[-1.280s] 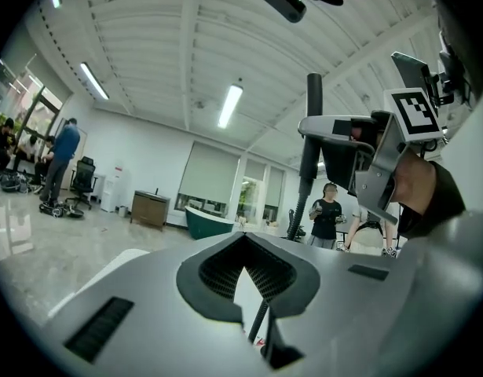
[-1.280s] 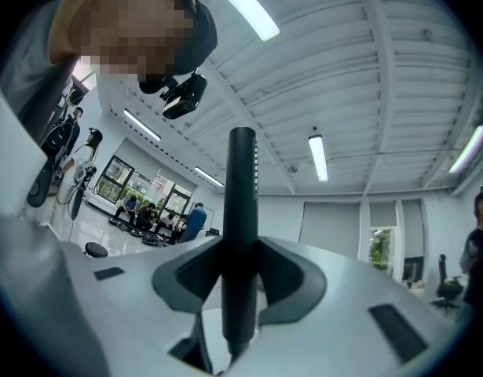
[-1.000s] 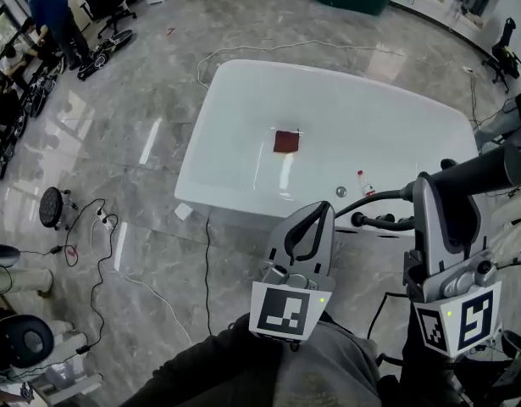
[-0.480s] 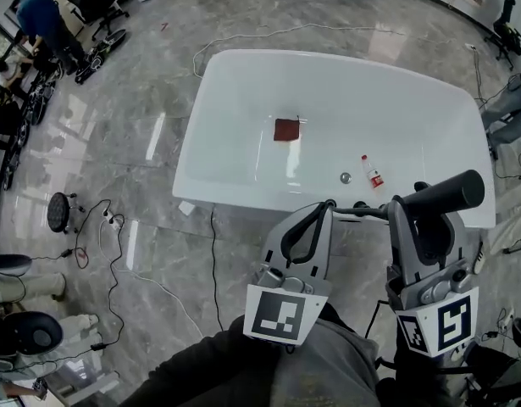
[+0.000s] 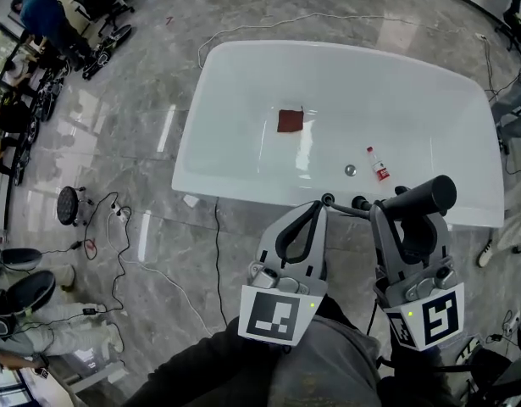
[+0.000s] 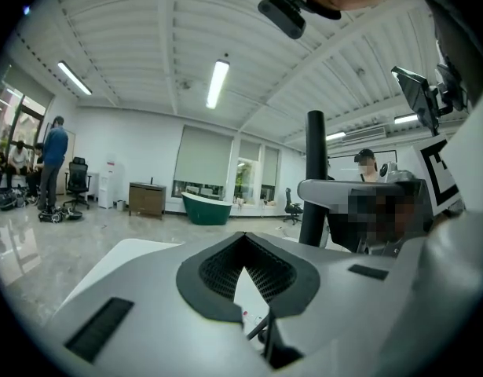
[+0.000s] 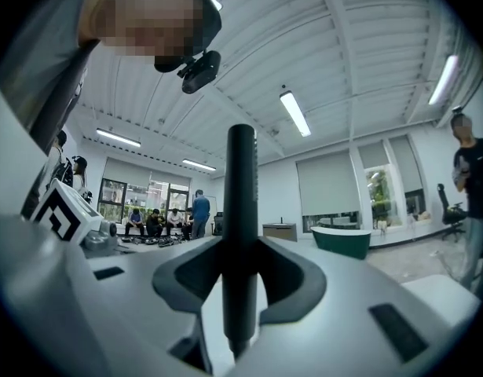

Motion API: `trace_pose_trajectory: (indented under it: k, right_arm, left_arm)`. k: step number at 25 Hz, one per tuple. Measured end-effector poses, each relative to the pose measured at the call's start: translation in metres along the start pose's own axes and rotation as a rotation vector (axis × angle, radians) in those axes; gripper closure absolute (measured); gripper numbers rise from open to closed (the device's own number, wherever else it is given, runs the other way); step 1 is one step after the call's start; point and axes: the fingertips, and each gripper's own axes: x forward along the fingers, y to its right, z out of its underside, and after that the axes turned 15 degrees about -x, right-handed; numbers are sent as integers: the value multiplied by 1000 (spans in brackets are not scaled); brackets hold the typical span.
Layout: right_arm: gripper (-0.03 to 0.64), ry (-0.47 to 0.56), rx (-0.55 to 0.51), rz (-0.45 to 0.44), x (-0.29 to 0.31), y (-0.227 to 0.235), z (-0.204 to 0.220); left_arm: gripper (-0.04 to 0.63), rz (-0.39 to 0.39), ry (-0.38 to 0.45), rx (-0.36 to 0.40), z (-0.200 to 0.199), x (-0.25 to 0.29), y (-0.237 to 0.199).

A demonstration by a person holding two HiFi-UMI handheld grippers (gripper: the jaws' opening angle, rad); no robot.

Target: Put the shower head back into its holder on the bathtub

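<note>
Squarely btwn right tongs [image 7: 241,283]: shower head [image 7: 241,195], by bathtub [image 5: 243,190] rim.

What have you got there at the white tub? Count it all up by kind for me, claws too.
Claws: 2, left claw and right claw
Shower head: 1
Tub: 1
Red square: 1
Bottle: 1
Drain: 1
Total: 7

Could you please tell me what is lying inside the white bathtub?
Inside the bathtub lie a dark red square, a small red-labelled bottle and a round metal drain. The black shower head held in the right tool covers part of the near rim.
</note>
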Motion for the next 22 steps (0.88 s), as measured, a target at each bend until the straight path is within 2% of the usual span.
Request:
trace_pose_trajectory:
  k: [4, 11, 22]
  right_arm:
    - [476, 10, 21, -42, -4, 4, 11]
    - [476, 26, 55, -58, 0, -1, 26]
    - [476, -64, 48, -26, 29, -17, 54]
  left_arm:
    - [591, -39, 10, 3, 8, 5, 6]
    - [591, -85, -3, 2, 21, 5, -3]
    - [592, 3, -43, -14, 25, 25, -31]
